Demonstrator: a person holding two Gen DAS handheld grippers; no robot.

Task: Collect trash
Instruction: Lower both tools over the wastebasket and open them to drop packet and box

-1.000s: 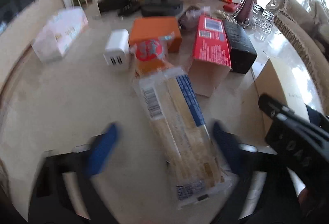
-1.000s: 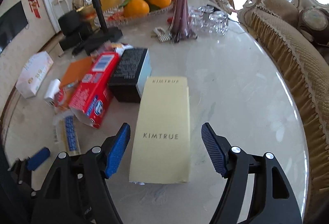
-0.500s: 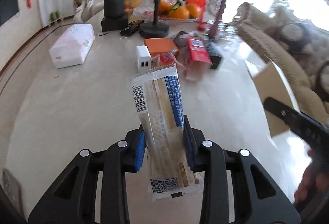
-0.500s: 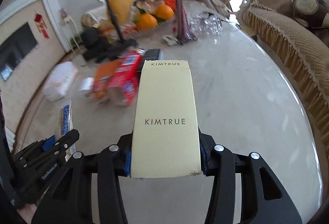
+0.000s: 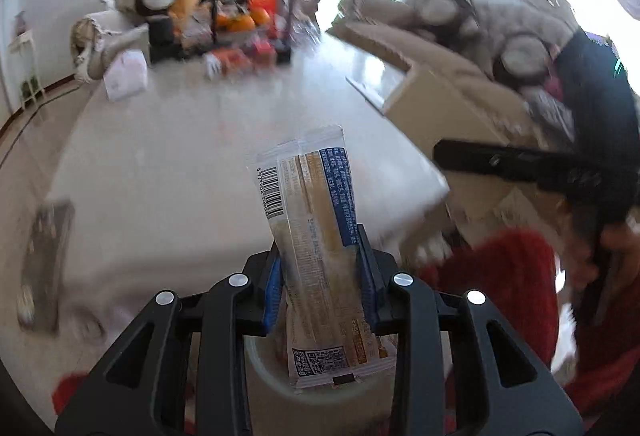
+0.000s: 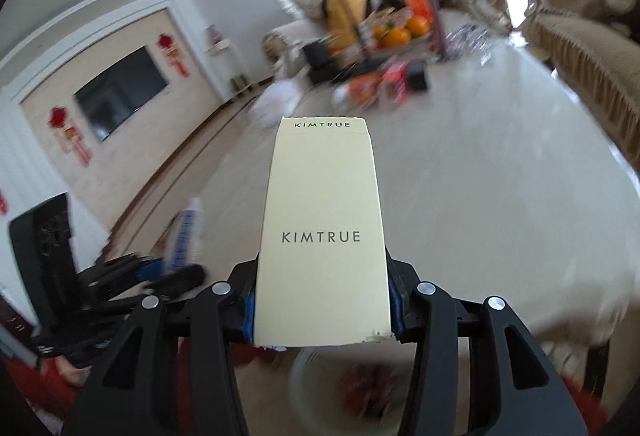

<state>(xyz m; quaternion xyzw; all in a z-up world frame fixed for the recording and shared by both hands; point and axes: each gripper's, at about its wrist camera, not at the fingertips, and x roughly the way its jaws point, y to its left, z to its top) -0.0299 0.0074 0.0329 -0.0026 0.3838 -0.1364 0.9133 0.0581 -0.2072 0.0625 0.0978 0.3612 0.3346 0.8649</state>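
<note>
My left gripper [image 5: 320, 284] is shut on a long snack wrapper [image 5: 316, 232] with a barcode and a blue stripe, held up above the near table edge. My right gripper [image 6: 322, 310] is shut on a pale yellow KIMTRUE box [image 6: 322, 232], also lifted off the table. A round whitish bin [image 6: 340, 388] with red scraps inside shows blurred below the box; its rim [image 5: 264, 368] also shows below the wrapper. The right gripper with its box [image 5: 452, 108] shows at the right of the left wrist view. The left gripper [image 6: 152, 268] shows at the left of the right wrist view.
The marble table [image 6: 480, 176] stretches ahead. At its far end lie a red box [image 6: 394, 82], an orange box [image 6: 362, 86], a black box [image 6: 416, 76], a tissue pack [image 5: 126, 76], a fruit tray with oranges [image 6: 404, 30] and a vase. A sofa [image 6: 592, 48] runs along the right.
Both grippers closed on their items a second ago, then lifted them and pulled back from the table's clutter toward the near edge, over the bin.
</note>
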